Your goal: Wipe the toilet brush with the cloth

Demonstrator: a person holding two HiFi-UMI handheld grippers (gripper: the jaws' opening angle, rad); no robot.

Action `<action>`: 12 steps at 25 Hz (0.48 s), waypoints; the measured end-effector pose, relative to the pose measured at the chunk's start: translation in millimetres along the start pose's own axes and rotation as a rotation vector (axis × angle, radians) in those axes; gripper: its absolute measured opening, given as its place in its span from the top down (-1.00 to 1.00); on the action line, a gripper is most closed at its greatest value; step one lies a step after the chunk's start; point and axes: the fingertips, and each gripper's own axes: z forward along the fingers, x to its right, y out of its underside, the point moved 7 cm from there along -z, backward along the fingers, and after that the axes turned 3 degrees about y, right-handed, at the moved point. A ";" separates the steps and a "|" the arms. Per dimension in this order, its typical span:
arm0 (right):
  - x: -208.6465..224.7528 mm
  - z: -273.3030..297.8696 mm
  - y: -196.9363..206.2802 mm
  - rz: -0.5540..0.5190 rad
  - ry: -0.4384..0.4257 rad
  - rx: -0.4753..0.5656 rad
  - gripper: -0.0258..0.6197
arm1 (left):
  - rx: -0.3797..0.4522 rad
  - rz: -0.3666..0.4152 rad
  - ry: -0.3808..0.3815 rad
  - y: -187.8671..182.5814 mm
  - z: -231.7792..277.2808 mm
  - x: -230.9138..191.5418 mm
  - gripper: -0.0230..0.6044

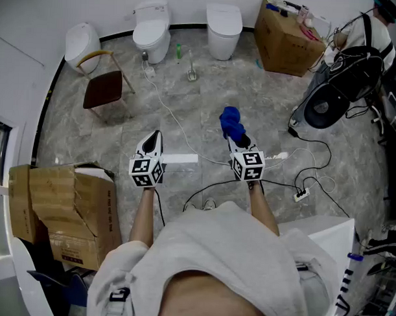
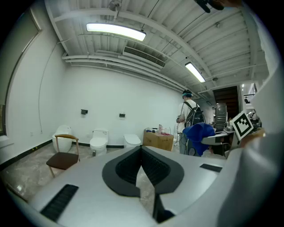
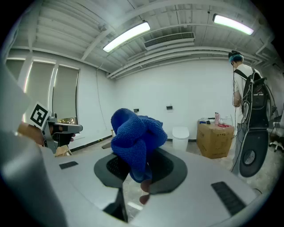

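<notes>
Barely begun — right gripper (image 1: 240, 139) clenched on the cloth (image 1: 230, 121), left gripper (image 1: 154, 136) closed on nothing; the toilet brush (image 1: 192, 73) stands well apart on the floor (image 1: 186, 111), seemingly not yet wiped.

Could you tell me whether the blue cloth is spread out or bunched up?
Bunched up: the blue cloth is a crumpled wad pinched between the right gripper's jaws.

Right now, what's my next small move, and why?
Probably walk toward the toilet brush, opening the left gripper on the way: it is shut and empty, the right gripper clamps the cloth, and the brush stands far off by the toilets.
</notes>
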 end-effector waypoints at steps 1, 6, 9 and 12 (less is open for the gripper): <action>0.0 0.3 -0.2 0.000 0.000 0.000 0.58 | 0.000 0.000 0.001 -0.4 0.4 0.0 0.87; -2.2 -0.1 0.3 -0.001 0.001 0.000 0.58 | -0.002 0.002 0.001 -0.5 -1.9 -0.9 0.87; -2.8 -1.1 2.2 0.002 0.002 -0.002 0.58 | -0.002 0.001 -0.004 0.4 -3.5 -2.0 0.87; -2.0 -1.1 3.5 0.006 0.003 -0.003 0.58 | 0.000 0.001 -0.007 -0.3 -2.8 -2.0 0.87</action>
